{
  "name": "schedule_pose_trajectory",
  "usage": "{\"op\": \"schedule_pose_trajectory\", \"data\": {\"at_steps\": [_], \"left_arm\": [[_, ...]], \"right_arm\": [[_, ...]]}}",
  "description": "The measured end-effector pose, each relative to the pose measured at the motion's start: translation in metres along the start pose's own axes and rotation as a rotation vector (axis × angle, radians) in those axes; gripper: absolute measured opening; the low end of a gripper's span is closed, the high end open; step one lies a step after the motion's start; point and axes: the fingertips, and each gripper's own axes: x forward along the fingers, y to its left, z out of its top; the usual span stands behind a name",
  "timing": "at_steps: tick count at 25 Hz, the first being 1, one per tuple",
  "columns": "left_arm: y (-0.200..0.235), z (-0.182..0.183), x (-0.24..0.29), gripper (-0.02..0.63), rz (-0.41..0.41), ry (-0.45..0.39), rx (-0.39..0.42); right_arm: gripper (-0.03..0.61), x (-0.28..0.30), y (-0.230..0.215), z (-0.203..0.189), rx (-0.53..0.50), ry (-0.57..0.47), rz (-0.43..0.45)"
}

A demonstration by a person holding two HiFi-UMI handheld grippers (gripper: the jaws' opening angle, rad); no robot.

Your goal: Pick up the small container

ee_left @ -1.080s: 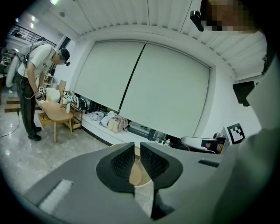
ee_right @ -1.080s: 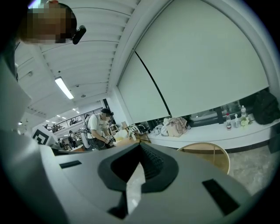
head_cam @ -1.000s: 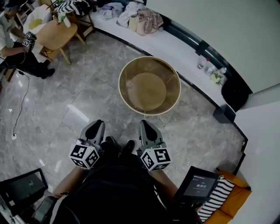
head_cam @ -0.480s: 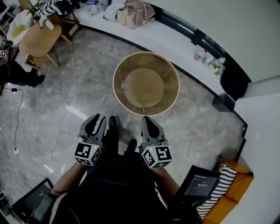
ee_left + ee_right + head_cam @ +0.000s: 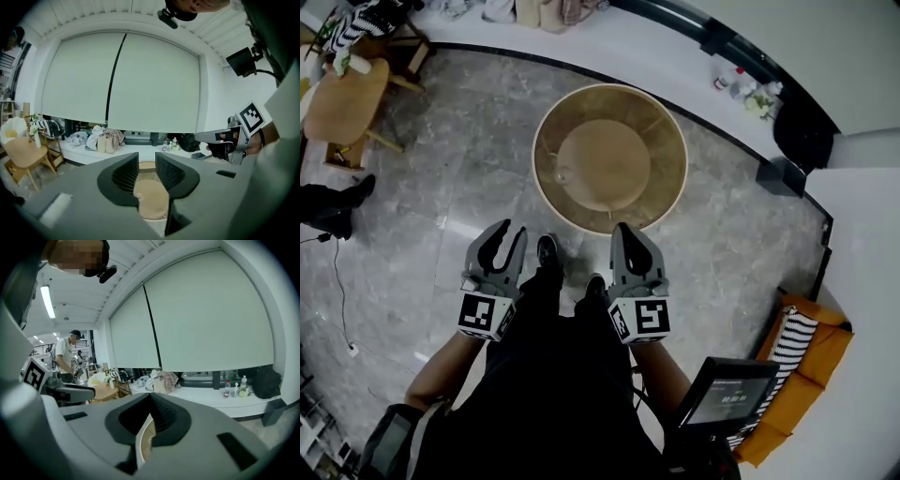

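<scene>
The small clear container (image 5: 561, 174) stands at the left edge of a round glass-topped table (image 5: 675, 150) with a tan shelf underneath. Both grippers are held side by side short of the table's near rim. My left gripper (image 5: 504, 232) is open. Its jaws have just been opening, and nothing is between them. In the left gripper view (image 5: 146, 165) the tan shelf shows through the gap, with a small bump (image 5: 138, 195) that may be the container. My right gripper (image 5: 626, 230) is shut and holds nothing. Only a thin slit shows in the right gripper view (image 5: 149, 420).
A white window ledge runs along the back, with bottles (image 5: 736, 80) and heaped clothes. At far left stands a wooden side table (image 5: 342, 103), with a person's feet nearby. A screen (image 5: 724, 394) and an orange seat (image 5: 806, 366) sit at lower right. The floor is grey marble.
Both grippers have moved forward towards the round table, which now lies closer below me. The left gripper's jaws have parted. The right jaws stay together.
</scene>
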Motion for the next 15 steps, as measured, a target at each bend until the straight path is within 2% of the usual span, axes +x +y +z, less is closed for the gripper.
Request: {"op": "schedule_pose_trajectory", "data": {"at_steps": [5,9,15], "left_arm": [[0.011,-0.018,0.038,0.121,-0.05,0.032,0.026],[0.012,-0.049,0.07,0.13,-0.08,0.088,0.052],[0.023,-0.095,0.116,0.129,-0.052,0.136,0.022]], "right_arm": [[-0.003,0.032,-0.011,-0.021,-0.023,0.036,0.014],[-0.002,0.055,-0.023,-0.045,-0.011,0.061,0.043],[-0.002,0.089,-0.048,-0.092,-0.013,0.104,0.073]]}}
